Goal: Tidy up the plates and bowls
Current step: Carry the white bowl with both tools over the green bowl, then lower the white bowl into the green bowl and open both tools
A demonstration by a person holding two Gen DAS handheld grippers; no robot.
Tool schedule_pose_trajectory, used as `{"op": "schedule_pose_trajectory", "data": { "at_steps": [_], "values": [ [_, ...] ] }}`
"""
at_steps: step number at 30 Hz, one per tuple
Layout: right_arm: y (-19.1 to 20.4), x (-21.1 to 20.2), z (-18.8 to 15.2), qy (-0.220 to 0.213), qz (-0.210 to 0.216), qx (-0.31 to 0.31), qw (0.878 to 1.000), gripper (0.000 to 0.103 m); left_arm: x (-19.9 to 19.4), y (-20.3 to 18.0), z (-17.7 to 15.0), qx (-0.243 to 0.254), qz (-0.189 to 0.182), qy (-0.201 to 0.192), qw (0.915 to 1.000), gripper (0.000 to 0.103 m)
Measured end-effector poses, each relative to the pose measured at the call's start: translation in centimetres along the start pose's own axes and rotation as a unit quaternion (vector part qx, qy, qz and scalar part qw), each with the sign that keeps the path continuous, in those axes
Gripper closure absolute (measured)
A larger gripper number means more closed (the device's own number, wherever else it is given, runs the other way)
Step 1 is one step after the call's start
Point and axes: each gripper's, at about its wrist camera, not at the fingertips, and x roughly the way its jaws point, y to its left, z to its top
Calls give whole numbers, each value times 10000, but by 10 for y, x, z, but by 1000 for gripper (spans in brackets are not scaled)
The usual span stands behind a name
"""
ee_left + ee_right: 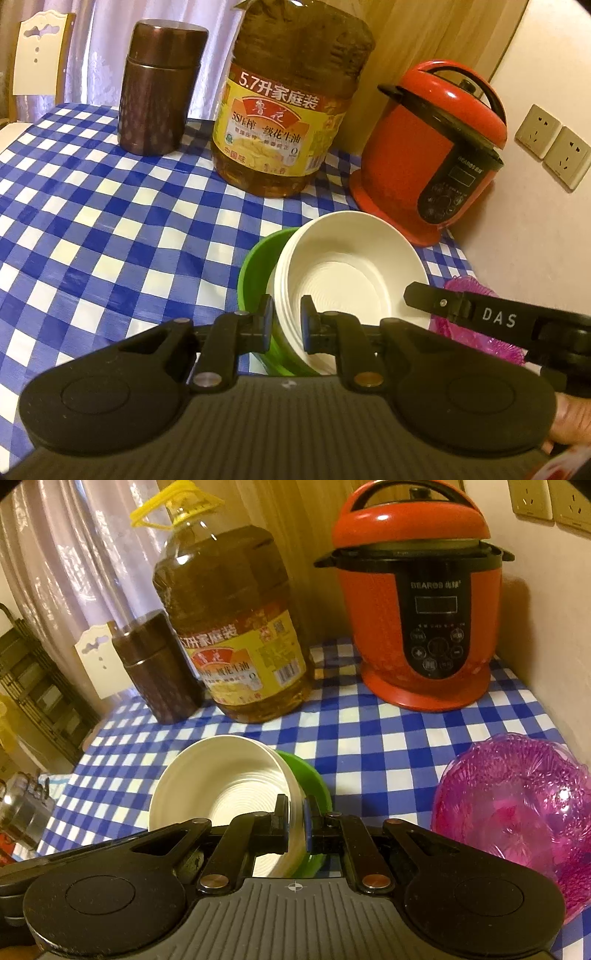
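A white bowl is nested tilted in a green bowl over the blue checked tablecloth. My left gripper is shut on the near-left rim of the white bowl. My right gripper is shut on the right rim of the white bowl, with the green bowl just behind its right finger. The right gripper also shows in the left wrist view, reaching in from the right. A pink translucent bowl sits on the cloth to the right.
A large oil jug, a dark brown canister and a red pressure cooker stand at the back of the table. A wall with sockets is on the right. A chair back stands beyond the far left edge.
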Motion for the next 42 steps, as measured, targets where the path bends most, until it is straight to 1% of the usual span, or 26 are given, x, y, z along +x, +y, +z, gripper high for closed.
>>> {"op": "schedule_pose_trajectory", "data": {
  "at_steps": [9, 13, 20, 22, 25, 27, 30, 34, 37, 39, 42],
  "values": [
    [-4, 7, -3, 54, -49, -25, 10000, 95, 8, -1, -3, 78, 67, 94, 9999, 90],
    [-2, 8, -4, 27, -98, -139, 9999, 95, 8, -1, -3, 66, 100, 71, 9999, 89],
    [1, 10, -6, 14, -27, -208, 9998, 95, 8, -1, -4, 69, 103, 34, 9999, 87],
    [3, 10, -6, 7, -6, -240, 9997, 95, 8, 0, -4, 61, 102, -5, 9999, 87],
    [3, 8, -6, -42, 66, -247, 9997, 95, 3, 0, -3, 148, 216, -202, 9995, 87],
    [3, 7, -5, -69, 52, -245, 9997, 95, -1, 3, -1, 103, 190, -347, 9992, 87],
    [0, 7, -5, -86, 45, -174, 9998, 95, -4, 9, 2, -21, 186, -465, 9987, 87],
    [-3, 5, -5, -114, 35, -110, 9999, 95, -2, 14, 3, -57, 65, -473, 9988, 87],
    [-4, 5, -6, -98, 14, -78, 9999, 95, 2, 15, 2, 16, 132, -458, 9989, 87],
    [-4, 5, -7, -104, -9, -73, 9999, 95, 3, 14, 2, 172, 247, -487, 9984, 87],
    [-6, 4, -6, -134, -22, -26, 9999, 95, 9, 19, 2, 144, 242, -392, 9988, 87]
  ]
}}
